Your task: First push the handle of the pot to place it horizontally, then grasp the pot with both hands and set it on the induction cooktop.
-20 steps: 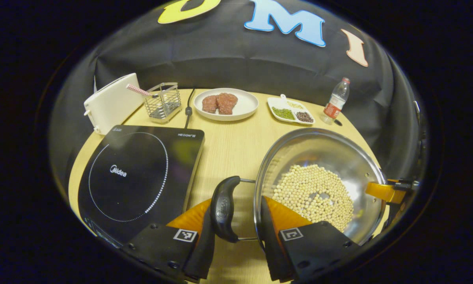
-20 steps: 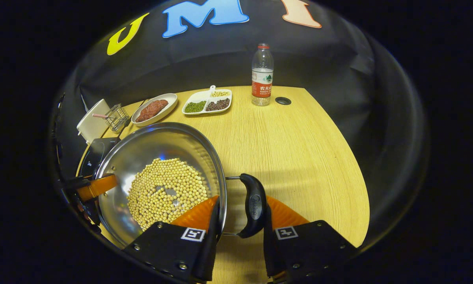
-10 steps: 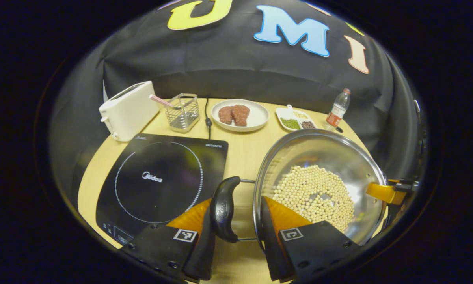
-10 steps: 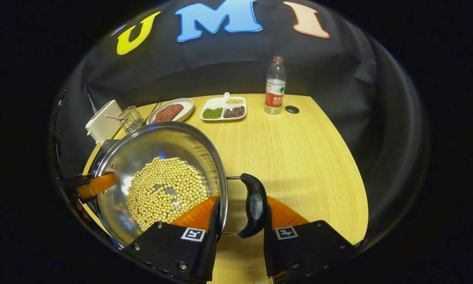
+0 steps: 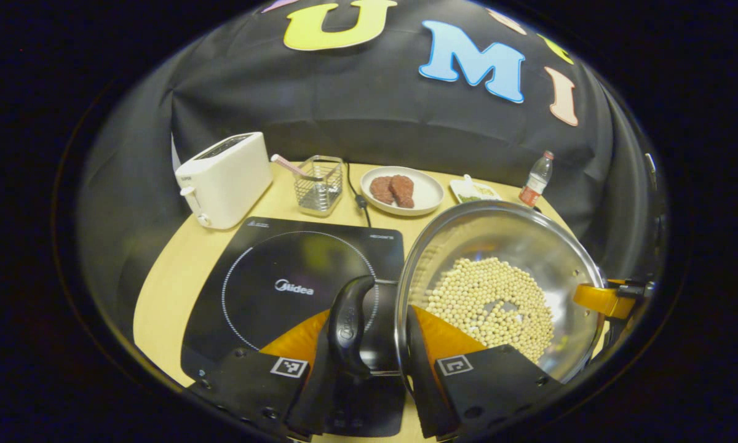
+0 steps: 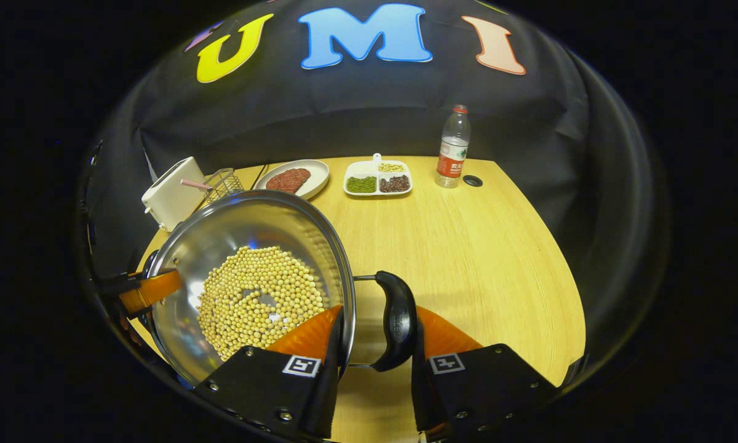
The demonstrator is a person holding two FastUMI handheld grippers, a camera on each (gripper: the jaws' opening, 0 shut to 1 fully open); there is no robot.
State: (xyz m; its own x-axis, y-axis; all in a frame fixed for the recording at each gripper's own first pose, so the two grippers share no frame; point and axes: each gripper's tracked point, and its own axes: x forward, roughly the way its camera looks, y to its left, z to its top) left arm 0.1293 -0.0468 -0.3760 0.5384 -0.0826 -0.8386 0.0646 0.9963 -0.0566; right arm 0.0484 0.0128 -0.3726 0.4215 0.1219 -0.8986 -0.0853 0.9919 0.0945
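step: carrying pot (image 5: 498,289) toward induction cooktop (image 5: 295,289)
left gripper (image 5: 369,344): clamped on pot rim beside left handle (image 5: 347,323)
right gripper (image 6: 375,344): clamped likewise by right handle (image 6: 398,320)
pot: held aloft, partly over cooktop edge
next: centre over ring, lower level; beans may shift

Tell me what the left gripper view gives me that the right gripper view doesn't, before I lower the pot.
Left gripper view: the induction cooktop face with its ring, lying below the left handle that the left gripper straddles, and the power cord.

Right gripper view: the bare table beyond the right handle at the right gripper, the cable hole, and the whole divided dish.

Both: the pot of soybeans, toaster, wire basket, meat plate, bottle.
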